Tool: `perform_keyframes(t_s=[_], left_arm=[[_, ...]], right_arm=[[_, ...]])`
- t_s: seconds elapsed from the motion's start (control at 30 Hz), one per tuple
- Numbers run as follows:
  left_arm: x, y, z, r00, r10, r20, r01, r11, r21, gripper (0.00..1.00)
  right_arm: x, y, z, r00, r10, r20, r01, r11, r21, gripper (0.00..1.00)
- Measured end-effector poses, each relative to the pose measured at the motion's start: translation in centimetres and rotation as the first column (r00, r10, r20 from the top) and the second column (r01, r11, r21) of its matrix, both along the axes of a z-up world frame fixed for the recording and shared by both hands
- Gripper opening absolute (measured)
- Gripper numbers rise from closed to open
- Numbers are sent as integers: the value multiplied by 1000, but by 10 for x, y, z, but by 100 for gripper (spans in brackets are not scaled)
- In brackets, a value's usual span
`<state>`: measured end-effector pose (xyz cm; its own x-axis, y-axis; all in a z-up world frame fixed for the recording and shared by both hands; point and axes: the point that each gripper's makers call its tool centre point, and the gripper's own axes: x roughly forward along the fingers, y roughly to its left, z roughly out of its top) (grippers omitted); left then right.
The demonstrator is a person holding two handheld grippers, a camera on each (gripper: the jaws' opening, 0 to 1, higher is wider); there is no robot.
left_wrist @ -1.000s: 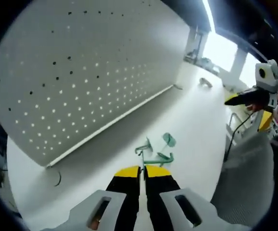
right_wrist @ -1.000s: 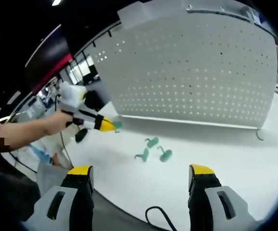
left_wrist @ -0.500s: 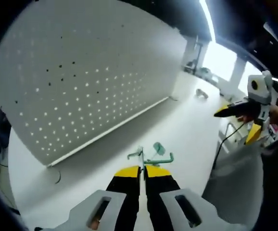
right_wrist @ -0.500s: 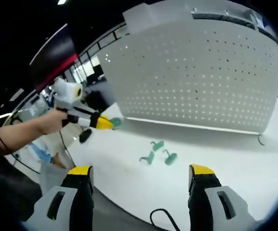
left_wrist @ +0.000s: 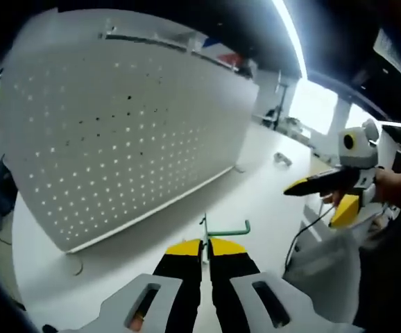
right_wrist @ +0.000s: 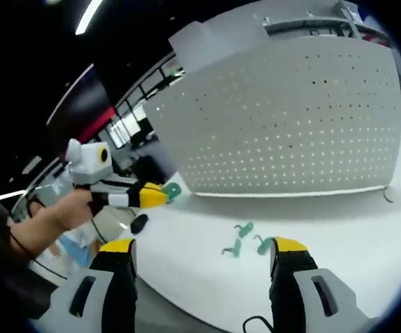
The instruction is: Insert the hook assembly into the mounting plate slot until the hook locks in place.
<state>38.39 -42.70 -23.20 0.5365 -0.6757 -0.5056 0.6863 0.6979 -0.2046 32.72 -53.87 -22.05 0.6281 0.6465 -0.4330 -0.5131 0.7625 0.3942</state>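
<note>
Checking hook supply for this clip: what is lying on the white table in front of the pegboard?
Three green hooks lie loose on the white table before the pegboard. The left gripper, shut, holds a fourth hook above it. The table nearer the right gripper is hidden by its jaws.

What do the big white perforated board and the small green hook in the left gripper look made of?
The white perforated board looks like painted sheet metal: thin, stiff, matte, with even rows of punched holes, though plastic can't be ruled out. The green hook looks like coated bent wire, slim with a curled tip, pinched in the left gripper.
</note>
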Motion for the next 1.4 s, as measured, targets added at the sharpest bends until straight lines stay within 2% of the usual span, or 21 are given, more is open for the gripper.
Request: perform_keyframes(t_s=[0.17,0.43,0.5,0.57,0.67,0.9,1.0,1.03,1.07,1.13,1.27,1.4], left_arm=[[-5,-9,5,1000,13,14,-12,999,-33,2],[-15,-25,10,1000,20,17,-18,995,-103,2],[-16,-27,10,1000,10,17,-9,995,-97,2],[-16,-27,12,1000,7,19,-5,995,-102,2],[-15,-28,16,1000,12,26,-9,994,-112,2],[-19,-34,21,999,21,29,-16,990,-140,2],[-21,-37,23,999,24,25,-19,987,-158,2],[-24,-39,24,1000,21,4,-20,983,-181,2],[-23,-39,27,1000,27,10,-25,981,-191,2],[-23,-37,27,999,33,15,-30,982,-188,2],[-24,-35,30,999,51,18,-47,979,-198,2],[-25,-33,29,997,69,19,-64,980,-189,2]], right_arm=[[2,9,5,1000,1,2,-2,999,36,78],[9,29,18,1000,8,-7,-6,991,132,71],[10,37,26,998,-14,-64,30,966,257,67],[11,41,30,996,-16,-87,43,948,316,63],[14,44,27,995,-15,-95,44,948,315,61],[19,58,30,990,-15,-141,72,910,409,53],[18,64,27,989,4,-147,58,906,419,41],[18,64,27,989,5,-147,58,904,424,37],[19,65,29,989,2,-151,65,895,442,35],[19,67,31,987,-1,-161,77,880,468,32],[21,68,31,986,-4,-166,84,877,474,28],[25,71,35,982,-12,-186,108,850,516,23]])
